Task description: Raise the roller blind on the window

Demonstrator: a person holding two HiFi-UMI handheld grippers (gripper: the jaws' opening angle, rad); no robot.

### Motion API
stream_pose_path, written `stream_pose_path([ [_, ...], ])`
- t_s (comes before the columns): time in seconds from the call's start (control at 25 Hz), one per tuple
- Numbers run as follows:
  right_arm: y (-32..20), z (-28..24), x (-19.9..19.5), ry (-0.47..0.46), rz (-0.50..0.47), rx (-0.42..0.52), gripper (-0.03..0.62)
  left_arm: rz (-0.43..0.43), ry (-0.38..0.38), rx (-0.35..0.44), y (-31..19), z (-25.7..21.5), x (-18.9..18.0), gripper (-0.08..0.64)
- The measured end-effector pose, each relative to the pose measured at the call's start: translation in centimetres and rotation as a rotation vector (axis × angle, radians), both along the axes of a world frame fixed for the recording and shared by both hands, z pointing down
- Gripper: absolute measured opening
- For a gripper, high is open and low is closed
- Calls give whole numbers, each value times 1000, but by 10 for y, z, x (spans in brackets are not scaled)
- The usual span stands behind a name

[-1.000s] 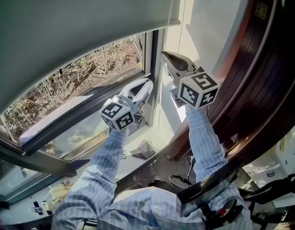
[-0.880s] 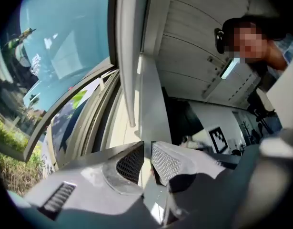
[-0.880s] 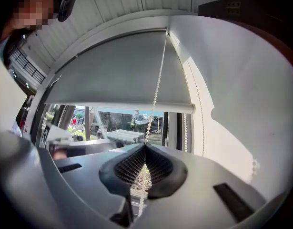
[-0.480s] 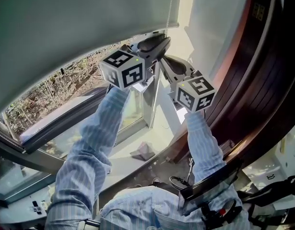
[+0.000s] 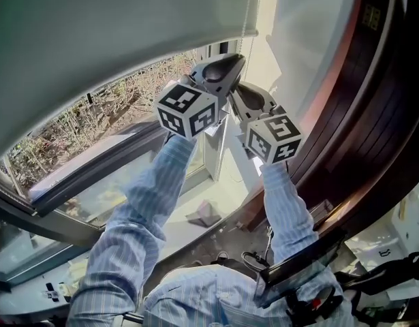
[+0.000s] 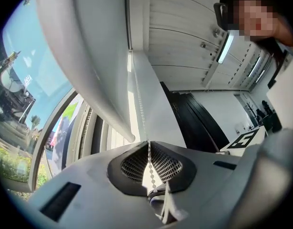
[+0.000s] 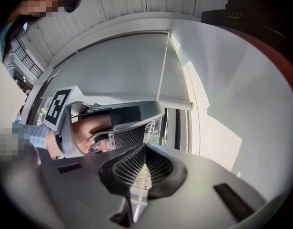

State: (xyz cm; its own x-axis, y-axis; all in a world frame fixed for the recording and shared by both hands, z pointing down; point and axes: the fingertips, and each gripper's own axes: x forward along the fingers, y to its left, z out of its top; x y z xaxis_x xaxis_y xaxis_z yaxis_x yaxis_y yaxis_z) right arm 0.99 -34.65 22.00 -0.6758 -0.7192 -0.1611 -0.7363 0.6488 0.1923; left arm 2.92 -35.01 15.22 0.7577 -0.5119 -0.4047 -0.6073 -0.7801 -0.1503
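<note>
Roller blind [image 5: 114, 39] hung over the upper part of the window [image 5: 93, 162], its bottom bar [image 7: 177, 104] approx. level w/ the two grippers. Below the bar the glass was uncovered & showed bare bushes outside. Bead chain [image 6: 139, 97] of the blind ran down at the right edge of the fabric, beside the white wall [image 5: 304, 39]. Left gripper [image 6: 147, 143] was up on the chain, higher than the other one. Its jaws were closing, w/ the beads passing btw. the ribbed pads, and the tips met on the chain. Right gripper [image 7: 144, 147] sat just below & beside it, jaws pressed together, also w/ the chain caught btw. them. Both arms in striped sleeves [image 5: 148, 203] reached up to the right side of the window. Dark wood panel [image 5: 359, 114] stood to the right of the wall.
</note>
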Motion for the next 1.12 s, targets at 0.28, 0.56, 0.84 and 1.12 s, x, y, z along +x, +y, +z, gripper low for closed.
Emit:
stream_pose_path([
  [0.28, -15, 66, 2, 63, 65, -84, 6, -27, -40, -103, -18, 64, 4, 15],
  [0.56, -10, 149, -5, 78, 99, -179, 6, -50, -70, -208, -19, 158, 2, 15],
  [0.84, -4, 252, -8, 230, 133, -289, 5, -61, -186, -430, -21, 287, 5, 3],
  [1.12, 6, 266, -14, 173, 123, -293, 5, -47, -139, -386, -8, 299, -3, 5],
])
